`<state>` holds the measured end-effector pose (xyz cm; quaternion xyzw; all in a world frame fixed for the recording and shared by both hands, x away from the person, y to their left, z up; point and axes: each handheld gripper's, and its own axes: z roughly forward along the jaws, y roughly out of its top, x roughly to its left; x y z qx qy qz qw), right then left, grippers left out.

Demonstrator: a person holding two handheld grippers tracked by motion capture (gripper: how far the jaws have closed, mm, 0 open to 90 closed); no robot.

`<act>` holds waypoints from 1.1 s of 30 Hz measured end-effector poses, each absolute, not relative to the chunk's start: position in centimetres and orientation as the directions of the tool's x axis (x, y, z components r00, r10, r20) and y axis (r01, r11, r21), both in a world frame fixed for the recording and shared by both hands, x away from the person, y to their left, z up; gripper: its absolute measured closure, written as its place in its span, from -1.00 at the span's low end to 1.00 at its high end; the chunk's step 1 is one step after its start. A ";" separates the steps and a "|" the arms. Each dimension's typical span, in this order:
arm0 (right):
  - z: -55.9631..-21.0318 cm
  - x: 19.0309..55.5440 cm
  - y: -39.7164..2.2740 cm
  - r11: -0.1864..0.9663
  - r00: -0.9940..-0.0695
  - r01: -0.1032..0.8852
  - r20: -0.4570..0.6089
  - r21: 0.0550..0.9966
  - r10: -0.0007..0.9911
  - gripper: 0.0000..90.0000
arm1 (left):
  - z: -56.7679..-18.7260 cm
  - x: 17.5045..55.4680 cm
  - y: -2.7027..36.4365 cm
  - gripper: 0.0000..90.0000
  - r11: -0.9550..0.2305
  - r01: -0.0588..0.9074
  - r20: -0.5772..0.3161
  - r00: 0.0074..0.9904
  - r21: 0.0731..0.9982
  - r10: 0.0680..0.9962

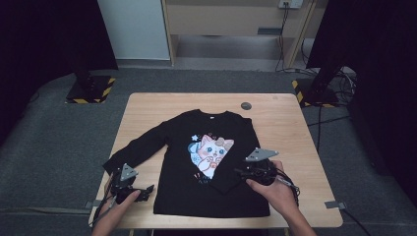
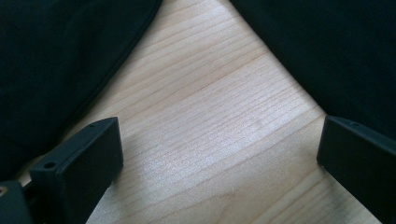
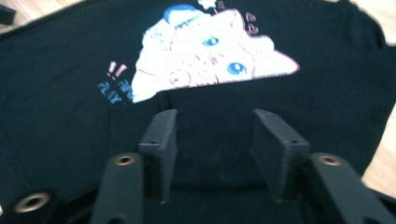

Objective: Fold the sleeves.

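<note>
- Black long-sleeved shirt [image 1: 196, 162] lies flat, front up, on the wooden bench [image 1: 290, 128], collar toward the far edge, hem toward the person.
- Cat print [image 1: 211, 150] on the chest; its lower right part is covered by the right sleeve [image 1: 241, 164], which is folded inward across the front of the shirt.
- Left sleeve [image 1: 142, 145] is stretched out diagonally toward the near left corner of the bench, cuff close to the left gripper.
- Right gripper [image 1: 244, 172] held in the person's right hand [image 1: 275, 189], over the folded sleeve near the shirt's right side. In the right gripper view [image 3: 212, 140] the fingers [image 3: 161, 140] stand apart above the black cloth, just below the print [image 3: 210, 56]; nothing is pinched between them, cloth lies under the gap.
- Left gripper [image 1: 145, 189] held in the left hand [image 1: 118, 201] at the near left of the bench, just beside the hem corner. In the left gripper view [image 2: 219, 154] the fingers [image 2: 88, 154] are spread wide over bare wood [image 2: 210, 116], dark cloth [image 2: 56, 60] to either side, none between them.
- Small dark round disc [image 1: 246, 105] sits on the bench beyond the collar, apart from the shirt.
</note>
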<state>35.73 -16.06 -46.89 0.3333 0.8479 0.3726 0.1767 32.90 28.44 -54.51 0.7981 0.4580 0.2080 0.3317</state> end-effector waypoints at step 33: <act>-53.5 36.2 -27.8 0.340 -0.437 0.641 -0.037 0.689 0.899 -0.87 | -54.5 32.8 28.4 -1.00 -0.355 0.596 0.029 0.486 0.720 0.874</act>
